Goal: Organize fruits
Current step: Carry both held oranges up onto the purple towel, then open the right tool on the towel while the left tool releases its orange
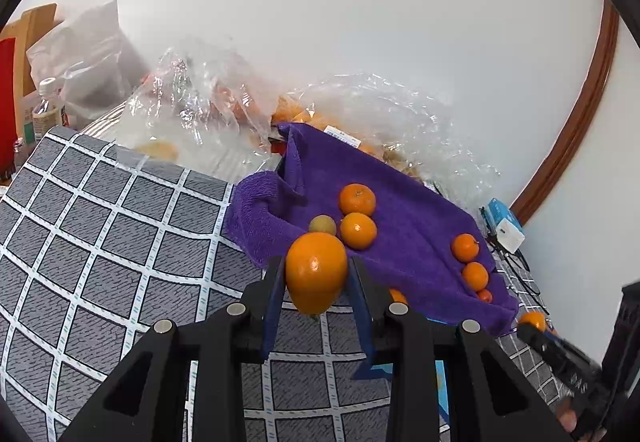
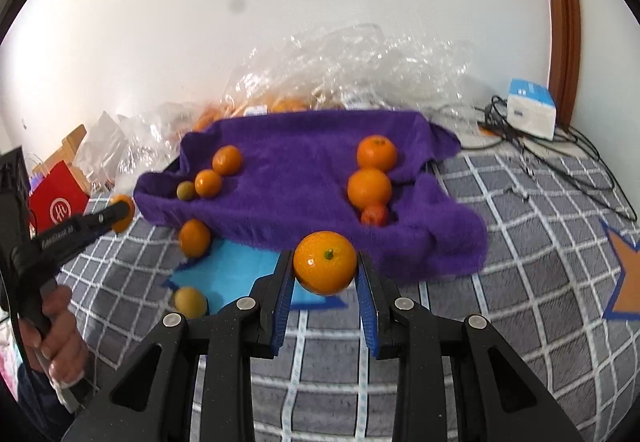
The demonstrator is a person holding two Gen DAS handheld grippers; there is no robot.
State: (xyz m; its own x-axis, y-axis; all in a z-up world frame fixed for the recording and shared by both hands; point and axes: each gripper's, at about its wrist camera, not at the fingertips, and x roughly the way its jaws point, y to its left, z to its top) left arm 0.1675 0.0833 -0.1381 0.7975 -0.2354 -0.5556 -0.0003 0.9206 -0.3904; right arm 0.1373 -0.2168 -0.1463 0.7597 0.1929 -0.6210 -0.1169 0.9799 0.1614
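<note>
My left gripper (image 1: 316,262) is shut on a large orange (image 1: 316,278), held over the checked cloth just in front of the purple towel (image 1: 404,202). My right gripper (image 2: 324,256) is shut on another orange (image 2: 325,266) near the towel's (image 2: 300,178) front edge. On the towel, two oranges and a greenish fruit (image 2: 186,190) lie at the left. Two bigger oranges and a small red fruit (image 2: 375,215) lie at the right. A loose orange (image 2: 194,237) and a yellowish fruit (image 2: 190,301) rest by the blue paper (image 2: 236,270).
Crumpled clear plastic bags (image 2: 360,58) holding more fruit lie behind the towel. A white and blue box (image 2: 532,110) with black cables sits at the back right. A red paper bag (image 2: 56,198) and a bottle (image 1: 46,110) stand at the left. A hand (image 2: 60,334) grips the left tool.
</note>
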